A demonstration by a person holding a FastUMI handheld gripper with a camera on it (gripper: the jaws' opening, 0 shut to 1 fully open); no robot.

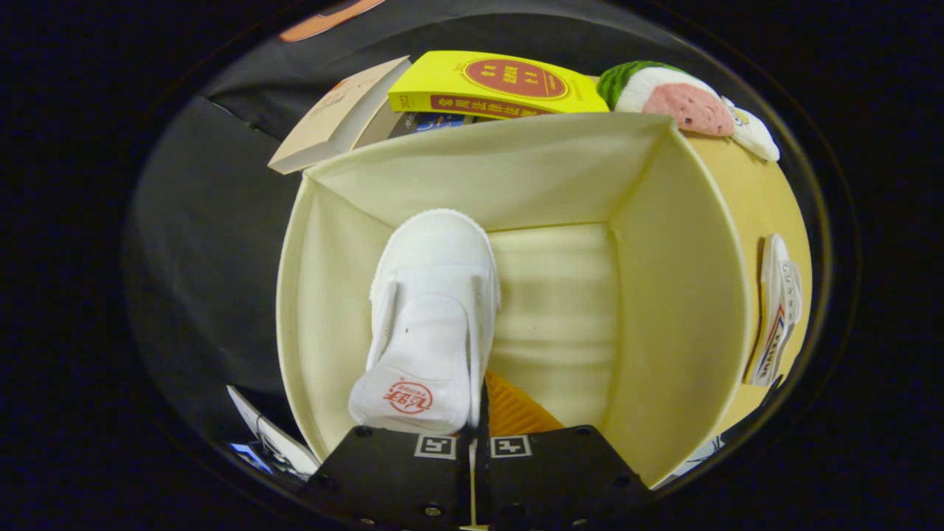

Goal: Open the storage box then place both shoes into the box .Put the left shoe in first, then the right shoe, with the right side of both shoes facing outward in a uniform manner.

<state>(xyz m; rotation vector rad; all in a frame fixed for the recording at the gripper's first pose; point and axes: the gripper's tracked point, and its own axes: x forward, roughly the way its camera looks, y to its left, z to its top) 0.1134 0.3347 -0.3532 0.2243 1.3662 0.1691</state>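
I look down into the open cream storage box (678, 295). A white shoe (431, 310) hangs inside it near the left wall, with its toe pointing away from me toward the back wall. Its tongue carries a red logo, and the orange insole (516, 413) shows at the heel opening. My gripper (477, 435) is shut on the thin side wall of this shoe at the heel end, the fingers almost touching. The second white shoe (778, 317) lies on its side outside the box, just beyond the right wall.
The box stands on a yellow table (767, 199). Behind it lie a yellow book (494, 85), a beige book (339, 114) and a watermelon plush toy (678, 99). Black cloth covers the left side. Some white papers (269, 442) lie by the box's near left corner.
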